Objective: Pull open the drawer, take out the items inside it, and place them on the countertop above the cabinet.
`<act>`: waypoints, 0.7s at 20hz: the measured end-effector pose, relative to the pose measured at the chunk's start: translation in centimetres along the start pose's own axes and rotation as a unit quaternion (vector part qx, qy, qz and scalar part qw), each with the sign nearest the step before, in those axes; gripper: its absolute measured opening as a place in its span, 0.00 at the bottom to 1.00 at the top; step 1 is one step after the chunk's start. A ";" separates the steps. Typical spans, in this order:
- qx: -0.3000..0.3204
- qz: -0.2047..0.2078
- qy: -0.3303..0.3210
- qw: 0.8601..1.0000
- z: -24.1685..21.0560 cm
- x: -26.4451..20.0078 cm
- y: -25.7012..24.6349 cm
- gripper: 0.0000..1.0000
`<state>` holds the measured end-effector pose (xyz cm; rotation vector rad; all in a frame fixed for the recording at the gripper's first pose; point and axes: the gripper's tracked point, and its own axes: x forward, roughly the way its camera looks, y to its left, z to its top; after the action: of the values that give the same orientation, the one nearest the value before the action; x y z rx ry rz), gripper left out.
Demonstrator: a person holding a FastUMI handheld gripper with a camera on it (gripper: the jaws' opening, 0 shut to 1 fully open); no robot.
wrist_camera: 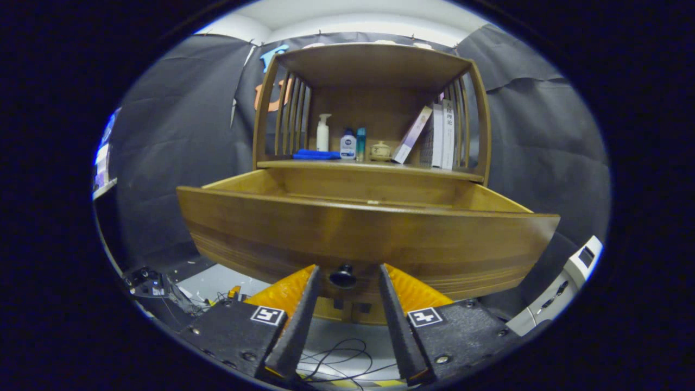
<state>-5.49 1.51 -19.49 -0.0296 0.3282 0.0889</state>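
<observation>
The hand-held gripper (343, 271), fingers parted and flanking but not visibly pressing the dark knob (342, 277), faces the pulled-out drawer (369, 233), whose long axis runs crosswise straight ahead; beyond, the countertop (369, 165) carries bottles (348, 145) and books (442, 136) with illegible writing.

Pulled well out of the cabinet (374, 108): a wide wooden drawer (369, 233), brown, with a curved front panel and a small dark round knob (342, 277) low in the middle. Knob sitting between the two fingers of the gripper (347, 277), spread apart on each side and not pressing it. Inside of the drawer mostly hidden behind the tall front (only the side walls and back wall seen). Just above it, the countertop (369, 165), a flat wooden ledge with bottles and books.
</observation>
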 end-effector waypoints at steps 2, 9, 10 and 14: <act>0.009 0.000 -0.024 1.000 2.0 -0.6 -0.4 0.77; 0.005 -0.005 -0.077 0.997 10.3 -1.0 -2.0 1.00; 0.006 -0.009 -0.069 0.998 11.1 -0.2 -2.4 1.00; 0.003 -0.007 -0.046 0.999 16.0 4.1 -2.0 1.00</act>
<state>3.64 0.52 -5.66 -0.0209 0.2357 0.0752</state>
